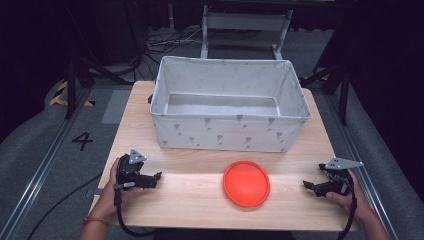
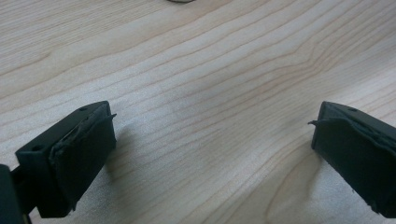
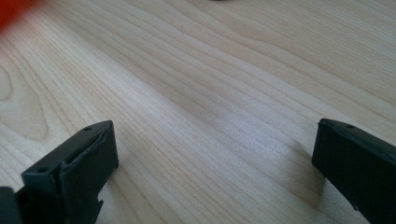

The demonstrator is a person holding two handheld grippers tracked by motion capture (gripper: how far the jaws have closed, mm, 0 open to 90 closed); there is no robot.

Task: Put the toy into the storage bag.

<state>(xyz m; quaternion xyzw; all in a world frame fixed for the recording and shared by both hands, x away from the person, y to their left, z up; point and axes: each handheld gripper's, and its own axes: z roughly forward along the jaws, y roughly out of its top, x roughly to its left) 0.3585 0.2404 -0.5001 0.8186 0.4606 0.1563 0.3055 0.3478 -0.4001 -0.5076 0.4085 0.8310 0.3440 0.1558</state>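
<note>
Resting both hands at the near edge of the bench [image 1: 150,125], we held a gripper on each side of the orange disc [image 1: 246,183], which lay flat on the wood between them, just in front of the grey fabric bin [image 1: 230,132]. We judged the disc to be the thing in hand and the open-topped bin the likely place for it, since the bin stood directly behind it with nothing visible inside. The left gripper [image 1: 156,177] sat near the left front corner, well apart from the disc, pointing inward toward it, with our left hand [image 1: 112,187] wrapped around its body and its cable trailing off the near edge. The right gripper [image 1: 307,186] mirrored it near the right front corner, aimed back toward the disc, with our right hand [image 1: 350,200] behind it. Both sat low and roughly level over the bench, as the two gripper views bore out: each looked along bare wood grain close below. In the left gripper view the fingers [image 2: 84,154] stood wide apart with nothing between them; in the right gripper view the fingers [image 3: 79,163] were likewise spread and empty, with a blur of orange at the upper left corner. We read this as a ready pose, neither side touching the disc.
</note>
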